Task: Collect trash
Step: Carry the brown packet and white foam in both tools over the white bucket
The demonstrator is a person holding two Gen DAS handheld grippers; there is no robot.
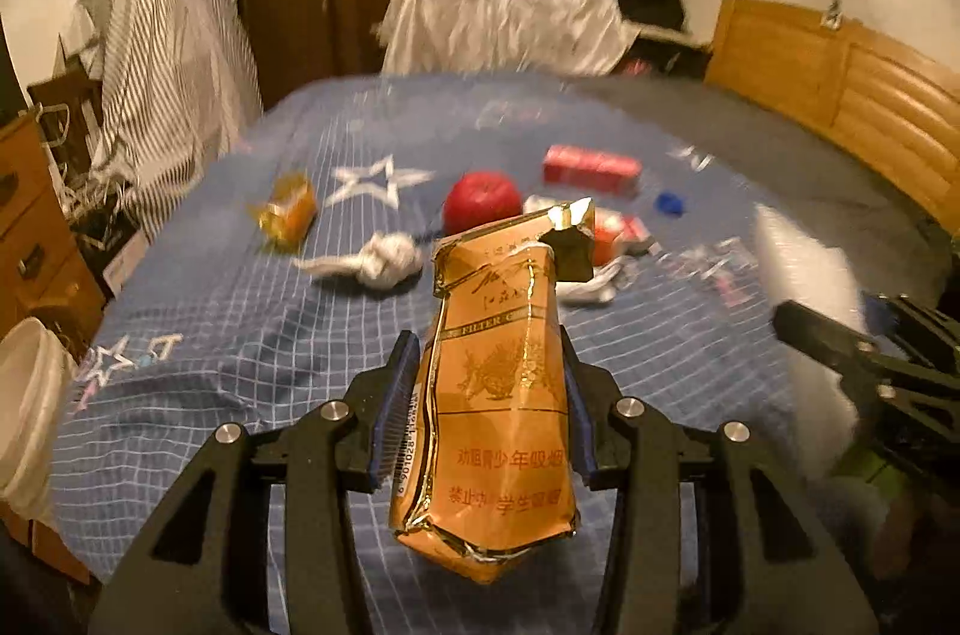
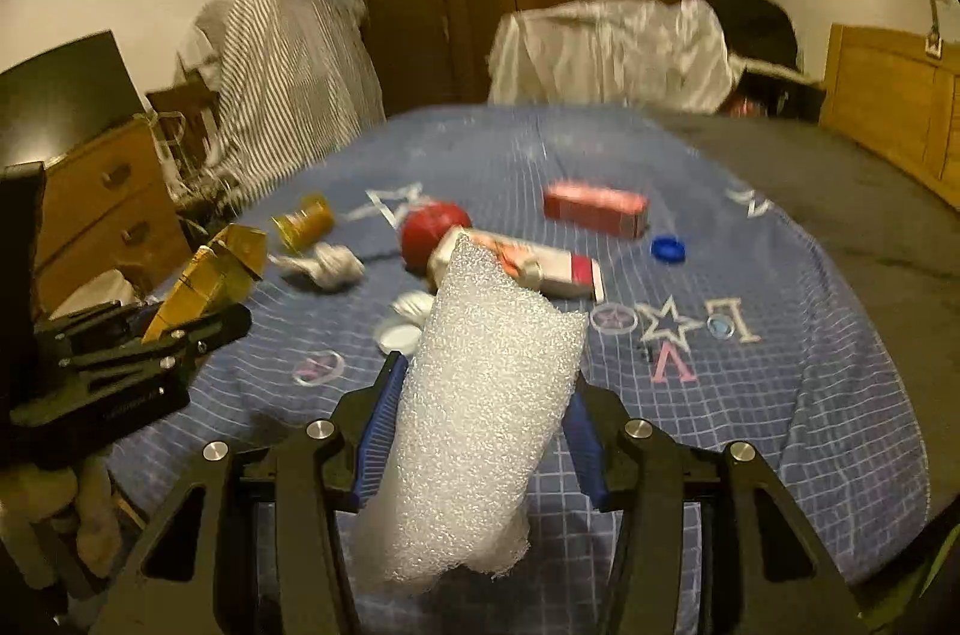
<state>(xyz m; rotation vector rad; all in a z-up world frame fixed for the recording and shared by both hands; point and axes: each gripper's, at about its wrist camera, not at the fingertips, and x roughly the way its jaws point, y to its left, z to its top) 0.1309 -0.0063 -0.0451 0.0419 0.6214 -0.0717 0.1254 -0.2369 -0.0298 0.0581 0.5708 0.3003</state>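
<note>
My left gripper (image 1: pixel 489 365) is shut on a crumpled gold cigarette pack (image 1: pixel 498 383) and holds it above the blue checked bed. It also shows at the left of the right wrist view (image 2: pixel 198 320) with the pack (image 2: pixel 210 275). My right gripper (image 2: pixel 483 383) is shut on a piece of white foam wrap (image 2: pixel 480 425); it shows blurred in the left wrist view (image 1: pixel 804 329). On the bed lie a crumpled tissue (image 1: pixel 378 263), an orange wrapper (image 1: pixel 291 209), a red box (image 2: pixel 594 206), a torn white-and-red carton (image 2: pixel 540 266), a blue cap (image 2: pixel 668 249) and white lids (image 2: pixel 402 329).
A red apple (image 1: pixel 480 200) lies mid-bed. A white-lined bin (image 1: pixel 27 395) stands at the bed's left. Wooden drawers (image 2: pixel 102 209) and striped cloth (image 2: pixel 288 83) stand left. A wooden headboard (image 1: pixel 840 89) runs along the right. A grey blanket (image 2: pixel 840 191) covers the far right.
</note>
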